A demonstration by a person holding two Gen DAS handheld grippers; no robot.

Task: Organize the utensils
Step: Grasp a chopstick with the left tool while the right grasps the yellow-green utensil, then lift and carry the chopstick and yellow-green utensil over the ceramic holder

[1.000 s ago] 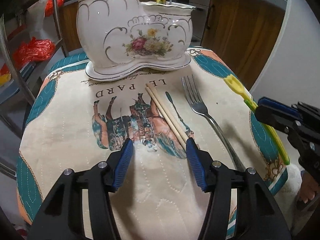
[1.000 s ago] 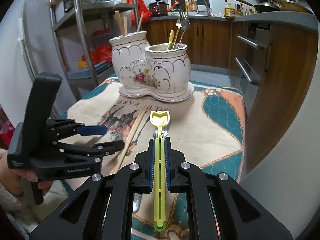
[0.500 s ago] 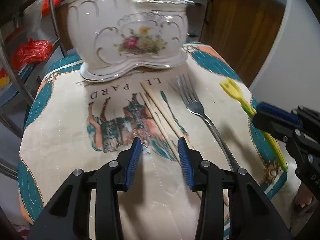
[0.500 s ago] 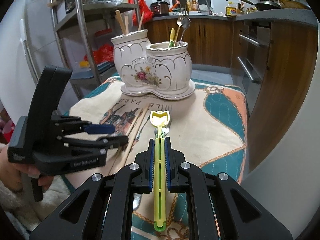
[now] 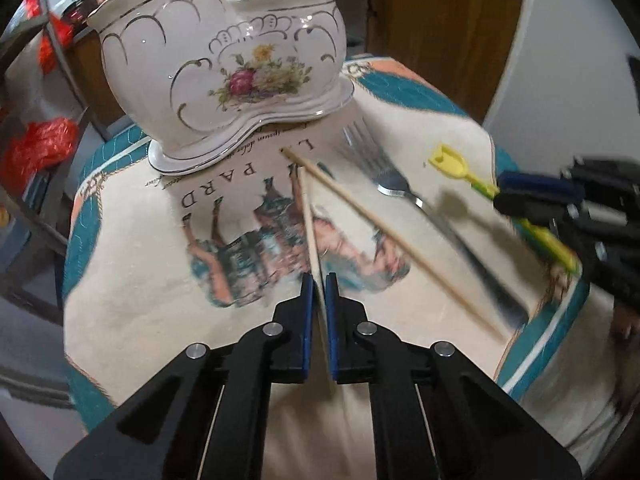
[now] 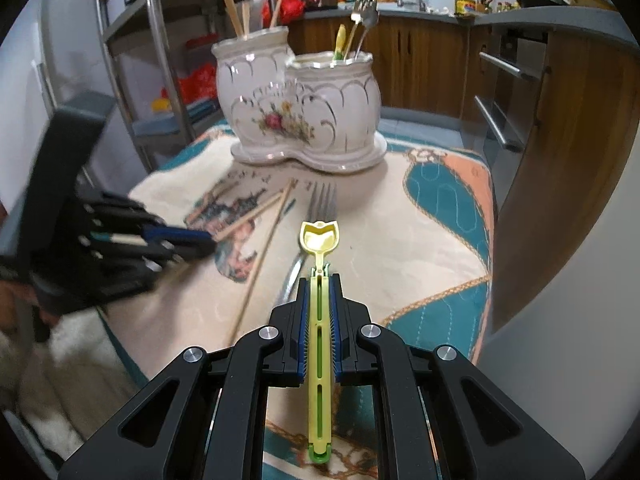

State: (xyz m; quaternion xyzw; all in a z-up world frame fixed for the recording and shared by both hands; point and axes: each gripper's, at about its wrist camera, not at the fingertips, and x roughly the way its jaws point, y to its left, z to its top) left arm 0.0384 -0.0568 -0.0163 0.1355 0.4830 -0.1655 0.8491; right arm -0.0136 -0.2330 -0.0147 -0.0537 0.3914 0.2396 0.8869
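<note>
Left wrist view looks along the left claw (image 5: 319,286), whose blue pads are pinched on one chopstick (image 5: 308,216); its free tip points toward the ceramic holder (image 5: 224,60). That claw sits low over the cloth-covered worktop (image 5: 132,248), level and aimed at the holder. A second chopstick (image 5: 384,236) lies loose on the cloth, crossing near the first one's tip, with a metal fork (image 5: 404,196) just beside it. From the right wrist view, the right claw (image 6: 319,288) is clamped on a yellow-green spoon (image 6: 320,240), held level above the cloth with its bowl forward toward the holder (image 6: 304,120). The fork (image 6: 320,204) lies beneath and ahead of the spoon. The left claw (image 6: 188,236) appears at the left edge, blurred.
</note>
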